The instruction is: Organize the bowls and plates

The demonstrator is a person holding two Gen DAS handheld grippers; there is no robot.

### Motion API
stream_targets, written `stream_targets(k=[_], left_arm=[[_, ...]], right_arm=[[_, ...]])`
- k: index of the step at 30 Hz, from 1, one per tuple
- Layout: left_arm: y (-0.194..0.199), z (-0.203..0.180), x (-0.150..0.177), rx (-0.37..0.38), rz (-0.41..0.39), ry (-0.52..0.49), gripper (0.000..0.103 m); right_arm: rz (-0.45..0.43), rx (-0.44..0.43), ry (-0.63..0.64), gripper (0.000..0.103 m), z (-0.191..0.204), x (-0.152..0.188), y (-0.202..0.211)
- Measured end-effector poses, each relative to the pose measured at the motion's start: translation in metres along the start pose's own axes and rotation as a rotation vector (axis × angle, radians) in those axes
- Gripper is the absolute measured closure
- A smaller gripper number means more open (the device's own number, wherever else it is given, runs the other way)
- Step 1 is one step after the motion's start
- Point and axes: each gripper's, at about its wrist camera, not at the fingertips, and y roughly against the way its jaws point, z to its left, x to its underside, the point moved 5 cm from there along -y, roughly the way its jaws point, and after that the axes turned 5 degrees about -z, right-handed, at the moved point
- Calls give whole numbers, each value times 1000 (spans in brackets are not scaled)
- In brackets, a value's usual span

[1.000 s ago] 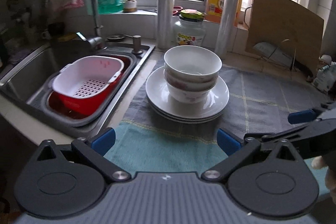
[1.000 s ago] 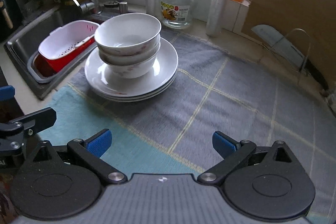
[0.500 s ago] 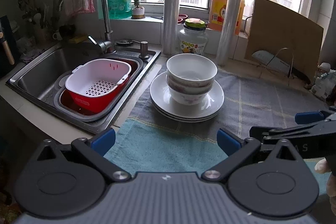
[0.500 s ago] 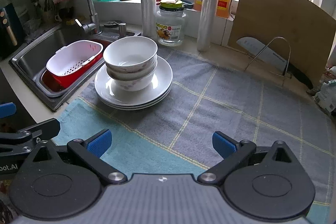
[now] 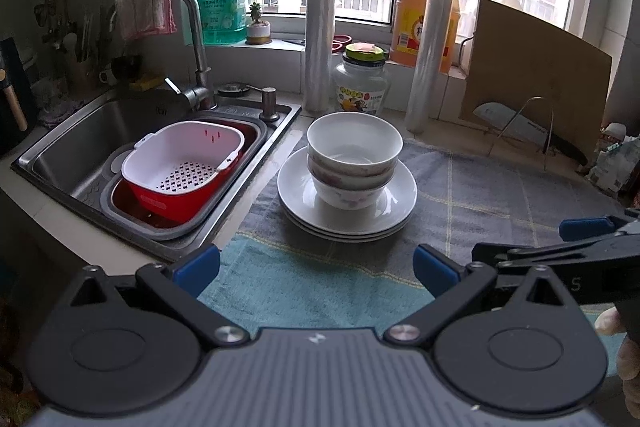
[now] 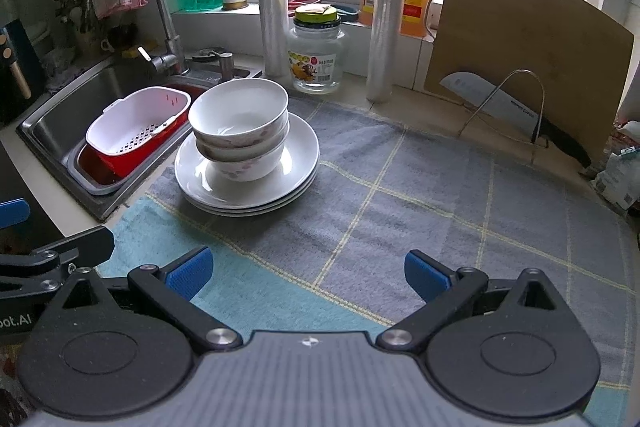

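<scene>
A stack of white bowls (image 5: 354, 157) sits on a stack of white plates (image 5: 296, 195) on a grey and teal checked cloth (image 5: 480, 195). The bowls (image 6: 239, 127) and plates (image 6: 298, 163) also show in the right wrist view, left of centre. My left gripper (image 5: 316, 269) is open and empty, held back from the stack near the cloth's front edge. My right gripper (image 6: 306, 273) is open and empty, to the right of the left one and also back from the stack.
A sink (image 5: 80, 131) with a white colander in a red tub (image 5: 180, 167) lies to the left. A glass jar (image 5: 362, 83), two film rolls (image 5: 430, 55), an oil jug and a cutting board (image 5: 536, 75) with a knife on a wire stand line the back.
Both grippers have drawn back and risen from the stack, so bowls and plates look smaller and farther. Both stay open. The stack has not moved.
</scene>
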Motion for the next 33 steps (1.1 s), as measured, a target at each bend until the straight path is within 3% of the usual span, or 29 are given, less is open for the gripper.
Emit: stream_targets(k=[33], left_arm=[[0, 2, -11, 5, -22, -9, 1]], right_arm=[[-27, 8, 2, 0, 0, -10, 3]])
